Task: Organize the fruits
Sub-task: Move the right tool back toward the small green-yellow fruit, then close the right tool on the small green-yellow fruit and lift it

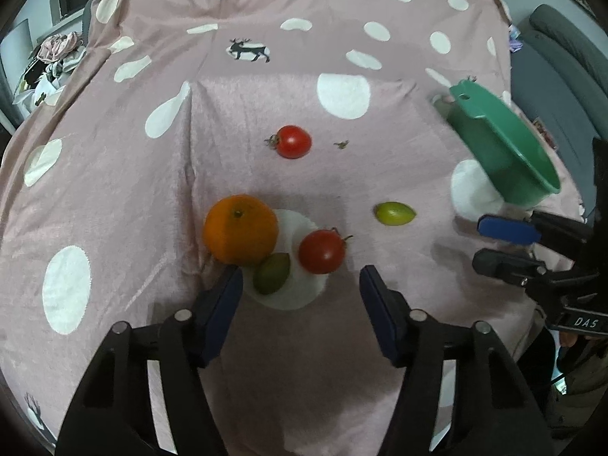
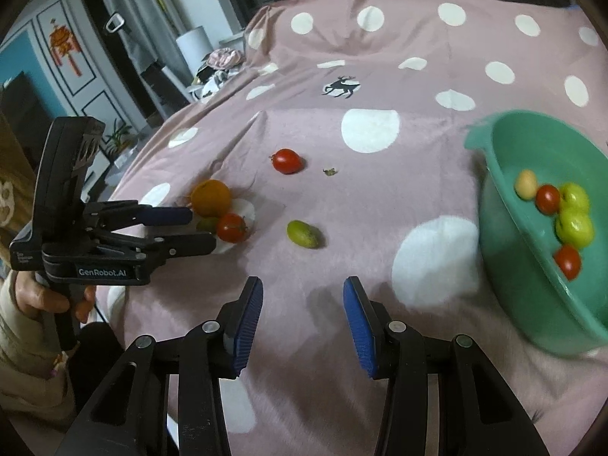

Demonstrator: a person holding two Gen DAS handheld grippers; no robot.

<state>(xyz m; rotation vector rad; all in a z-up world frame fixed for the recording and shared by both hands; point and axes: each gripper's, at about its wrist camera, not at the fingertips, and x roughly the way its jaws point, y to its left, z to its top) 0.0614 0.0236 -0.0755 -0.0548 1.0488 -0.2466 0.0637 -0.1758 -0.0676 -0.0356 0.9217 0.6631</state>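
Two pairs of jaws are mine, and both stand apart with nothing between the pads. My left gripper [image 1: 300,277] hangs over a tight cluster near the middle of the pink dotted blanket [image 1: 114,190]: an orange [image 1: 240,228], a small green fruit [image 1: 271,278] half tucked under it, and a red tomato [image 1: 321,251]. Right of them a second green fruit [image 1: 394,213] lies alone, and farther toward the far edge sits another red tomato [image 1: 293,141] with a scrap of stem [image 1: 341,144] beside it. My right gripper [image 2: 303,300] hovers over bare cloth. At the right edge the green bowl [image 2: 505,197] is tilted and blurred, its rim cut off by the frame; inside I make out two red tomatoes, two yellow-green fruits and one pale one, their outlines smeared.
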